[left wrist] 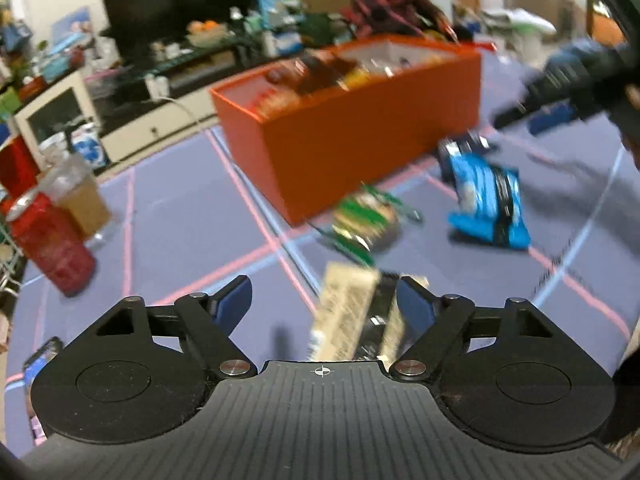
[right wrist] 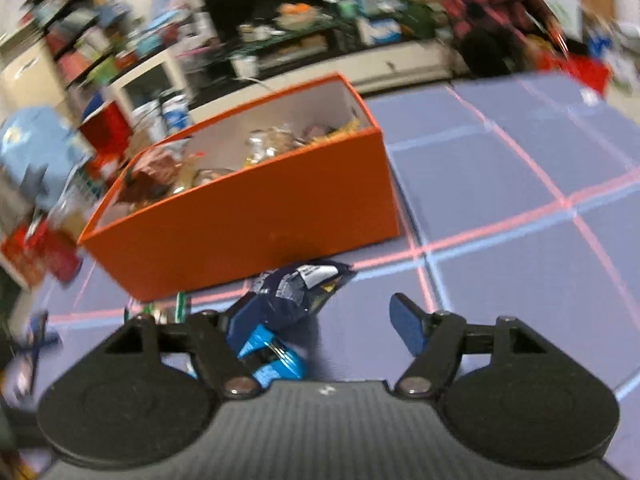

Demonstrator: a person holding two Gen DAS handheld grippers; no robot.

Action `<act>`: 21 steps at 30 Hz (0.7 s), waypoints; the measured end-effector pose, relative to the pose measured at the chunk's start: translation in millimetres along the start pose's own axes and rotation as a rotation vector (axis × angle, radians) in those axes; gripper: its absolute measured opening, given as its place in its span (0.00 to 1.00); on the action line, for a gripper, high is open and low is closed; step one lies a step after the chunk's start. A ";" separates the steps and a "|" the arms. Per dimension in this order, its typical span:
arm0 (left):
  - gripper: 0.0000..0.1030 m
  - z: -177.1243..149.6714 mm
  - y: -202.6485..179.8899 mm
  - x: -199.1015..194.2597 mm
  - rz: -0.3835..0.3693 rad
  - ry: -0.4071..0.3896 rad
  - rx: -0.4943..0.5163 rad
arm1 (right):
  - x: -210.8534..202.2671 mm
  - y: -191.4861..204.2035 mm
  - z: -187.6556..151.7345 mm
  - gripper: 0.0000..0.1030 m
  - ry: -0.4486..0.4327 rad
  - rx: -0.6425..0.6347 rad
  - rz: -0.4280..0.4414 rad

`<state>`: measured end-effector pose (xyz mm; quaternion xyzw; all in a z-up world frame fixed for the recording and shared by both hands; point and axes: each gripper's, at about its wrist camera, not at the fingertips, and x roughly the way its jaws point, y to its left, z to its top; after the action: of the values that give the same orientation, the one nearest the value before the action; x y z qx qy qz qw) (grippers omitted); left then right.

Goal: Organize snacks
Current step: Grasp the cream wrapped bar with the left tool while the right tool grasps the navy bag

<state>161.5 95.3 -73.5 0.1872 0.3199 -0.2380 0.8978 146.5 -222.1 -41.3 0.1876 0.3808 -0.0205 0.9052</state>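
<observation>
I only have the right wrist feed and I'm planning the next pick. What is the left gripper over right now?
Observer: The left gripper is open, with a beige snack packet between its fingers, close to one finger. The blur hides whether they touch.
Operator: Any other loose snack on that side?
Observer: Yes, a green packet lies on the mat just off the near corner of the orange box.
Operator: Any obstacles?
Observer: A red can and a cup of brown drink stand at the far left.
</observation>
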 end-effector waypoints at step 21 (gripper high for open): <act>0.08 -23.0 -11.6 11.1 -0.081 0.057 -0.120 | 18.4 25.3 -13.2 0.38 -0.020 -0.101 0.001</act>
<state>151.5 93.6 -99.7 0.1266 0.3662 -0.2491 0.8876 155.1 -192.0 -54.4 0.1418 0.3721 -0.0027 0.9173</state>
